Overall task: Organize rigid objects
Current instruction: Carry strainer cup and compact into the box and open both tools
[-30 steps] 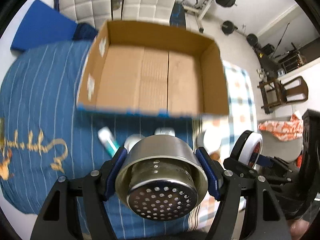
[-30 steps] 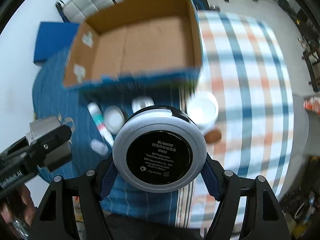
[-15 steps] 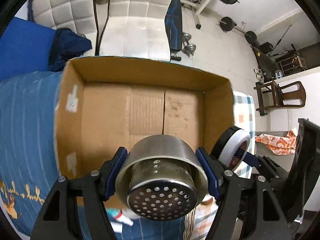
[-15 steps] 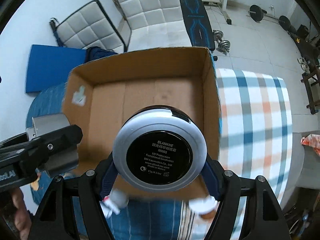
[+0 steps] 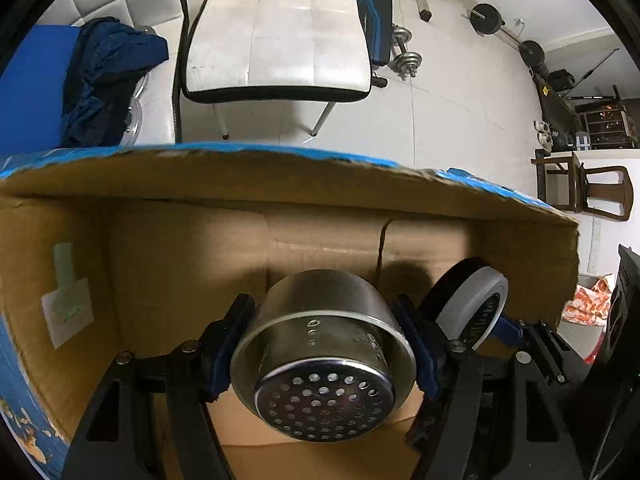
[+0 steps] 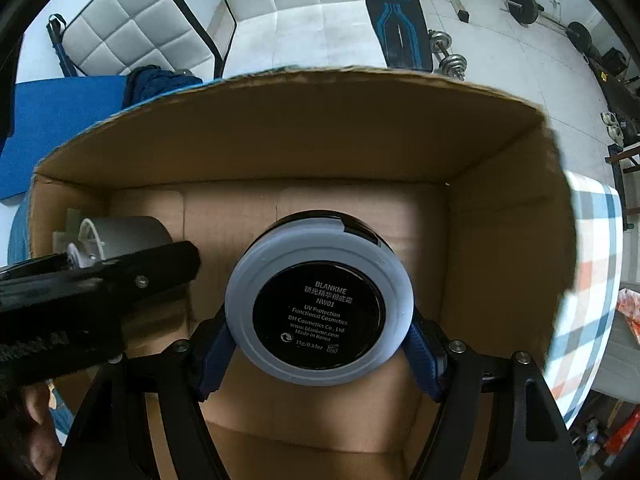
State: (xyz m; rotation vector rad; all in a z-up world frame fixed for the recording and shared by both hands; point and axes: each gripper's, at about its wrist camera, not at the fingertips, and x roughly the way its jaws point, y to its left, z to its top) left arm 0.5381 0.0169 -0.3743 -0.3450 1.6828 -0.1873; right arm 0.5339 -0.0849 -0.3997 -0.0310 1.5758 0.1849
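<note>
My left gripper (image 5: 324, 344) is shut on a steel strainer cup (image 5: 322, 360) with a perforated bottom, held inside the open cardboard box (image 5: 280, 184). My right gripper (image 6: 320, 332) is shut on a round cosmetics compact (image 6: 319, 312), grey rim with a black label, also held inside the box (image 6: 500, 216). The compact shows in the left wrist view (image 5: 474, 308) to the right of the cup. The cup shows in the right wrist view (image 6: 120, 236) at the left, behind the left gripper's arm. I cannot tell whether either object touches the box floor.
The box's blue-edged walls surround both grippers. A white padded chair (image 5: 276, 40) and a blue garment (image 5: 108, 76) lie beyond the far wall. A checked cloth (image 6: 592, 280) covers the surface to the right of the box. Dumbbells (image 6: 448, 56) lie on the floor.
Both grippers have moved forward over the near wall and down into the box, carrying the cup and the compact. The small items on the cloth have dropped out of view.
</note>
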